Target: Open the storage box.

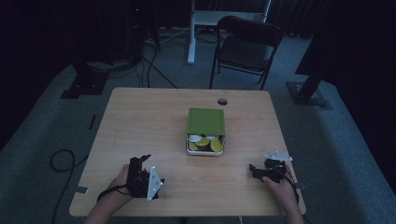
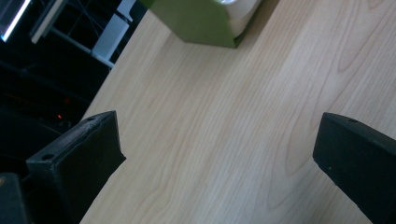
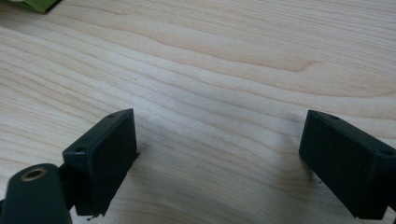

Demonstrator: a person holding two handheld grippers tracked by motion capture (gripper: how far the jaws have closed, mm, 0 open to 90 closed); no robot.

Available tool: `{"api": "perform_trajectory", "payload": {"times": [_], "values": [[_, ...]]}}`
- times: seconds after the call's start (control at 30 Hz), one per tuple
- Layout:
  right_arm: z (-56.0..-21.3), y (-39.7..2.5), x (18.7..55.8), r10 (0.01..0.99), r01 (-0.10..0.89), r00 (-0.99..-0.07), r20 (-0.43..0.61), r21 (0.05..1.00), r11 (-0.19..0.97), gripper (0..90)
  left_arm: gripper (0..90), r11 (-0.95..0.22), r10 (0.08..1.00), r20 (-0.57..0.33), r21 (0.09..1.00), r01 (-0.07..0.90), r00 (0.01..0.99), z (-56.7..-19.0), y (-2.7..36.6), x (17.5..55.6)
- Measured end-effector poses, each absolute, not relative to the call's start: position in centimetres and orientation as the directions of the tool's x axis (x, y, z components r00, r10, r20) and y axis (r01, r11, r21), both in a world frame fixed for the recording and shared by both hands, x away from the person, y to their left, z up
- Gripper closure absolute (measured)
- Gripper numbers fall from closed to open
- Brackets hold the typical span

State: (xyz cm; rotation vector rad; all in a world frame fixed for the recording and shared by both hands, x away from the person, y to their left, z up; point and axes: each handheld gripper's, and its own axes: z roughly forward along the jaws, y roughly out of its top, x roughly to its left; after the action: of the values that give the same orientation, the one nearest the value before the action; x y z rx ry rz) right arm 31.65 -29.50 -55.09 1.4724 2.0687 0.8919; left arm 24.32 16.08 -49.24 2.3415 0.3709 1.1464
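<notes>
A cream box (image 1: 205, 150) with a green lid (image 1: 206, 121) slid partly back sits at the middle of the wooden table (image 1: 140, 121); yellow-green, brown and white round pieces (image 1: 204, 142) show in its open front part. My left gripper (image 1: 141, 163) rests near the front left edge, held by a hand, jaws wide apart with only bare wood between them (image 2: 219, 140). The green lid (image 2: 196, 21) lies ahead of it. My right gripper (image 1: 252, 169) rests near the front right edge, open, over bare wood (image 3: 219, 135).
A round cable hole (image 1: 222, 101) pierces the table's far edge. A black folding chair (image 1: 247, 46) and a white table leg (image 1: 191, 37) stand beyond it. Dark stands and a cable (image 1: 60, 161) lie on the carpet at the left.
</notes>
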Motion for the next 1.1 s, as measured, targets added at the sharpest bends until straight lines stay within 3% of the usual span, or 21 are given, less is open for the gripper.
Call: {"api": "perform_trajectory", "payload": {"times": [0.53,0.77,1.1], "values": [[-55.1,-29.5,31.6,0.944,0.656,-0.331,0.011,0.722,0.222,10.8,3.1,-0.863,0.36,0.718,0.499,-0.079,0.595,-49.7,11.8,24.6],[-55.1,-29.5,31.6,0.943,0.655,-0.332,0.01,0.722,0.223,10.9,4.4,-0.901,0.274,0.777,0.414,-0.131,0.566,-50.2,9.7,24.9],[-55.1,-29.5,31.6,0.943,0.655,-0.332,0.01,0.722,0.223,10.9,7.9,-0.907,0.221,0.807,0.376,-0.188,0.547,-50.7,7.1,25.4]]}}
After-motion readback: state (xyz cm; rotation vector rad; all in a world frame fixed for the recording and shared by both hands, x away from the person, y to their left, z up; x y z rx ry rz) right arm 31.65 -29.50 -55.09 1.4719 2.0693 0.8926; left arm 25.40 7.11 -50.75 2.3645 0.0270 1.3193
